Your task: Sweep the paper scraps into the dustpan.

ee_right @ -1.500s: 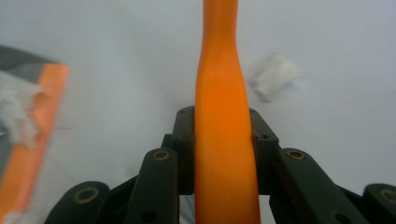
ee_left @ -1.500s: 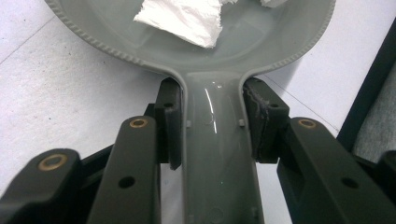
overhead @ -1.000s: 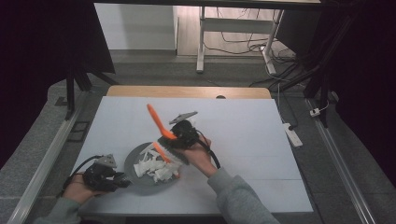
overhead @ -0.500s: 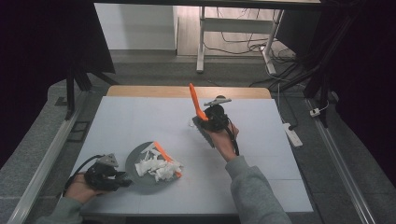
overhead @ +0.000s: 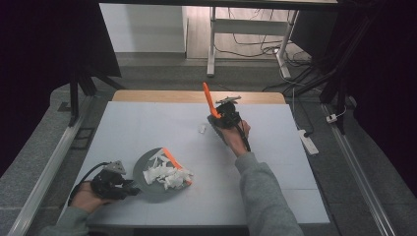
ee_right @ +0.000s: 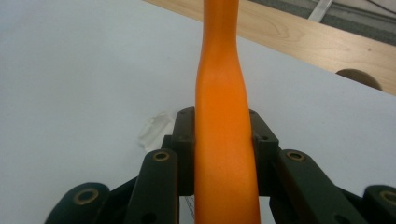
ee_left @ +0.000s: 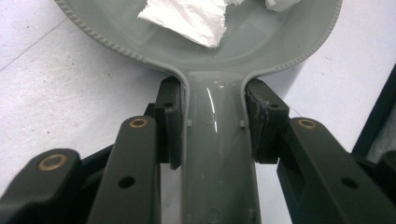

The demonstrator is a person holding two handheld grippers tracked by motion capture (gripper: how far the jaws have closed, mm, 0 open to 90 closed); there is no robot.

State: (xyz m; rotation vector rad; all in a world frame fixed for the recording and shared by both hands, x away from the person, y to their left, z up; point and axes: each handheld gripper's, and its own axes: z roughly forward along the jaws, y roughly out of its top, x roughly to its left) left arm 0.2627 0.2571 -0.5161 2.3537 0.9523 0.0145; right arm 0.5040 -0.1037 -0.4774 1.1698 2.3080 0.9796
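Sweeping: paper scraps [overhead: 166, 175] mostly gathered in grey dustpan [overhead: 147, 189]; one scrap [overhead: 201, 129] left on table [overhead: 275, 162].
Left gripper [overhead: 129, 187]: clamped on dustpan handle.
Right gripper [overhead: 220, 117]: clenched around orange brush [overhead: 208, 101], near stray scrap.

White table [overhead: 275, 162]; grey pan [overhead: 147, 189] near front-left; paper scrap [overhead: 201, 129] mid-table.
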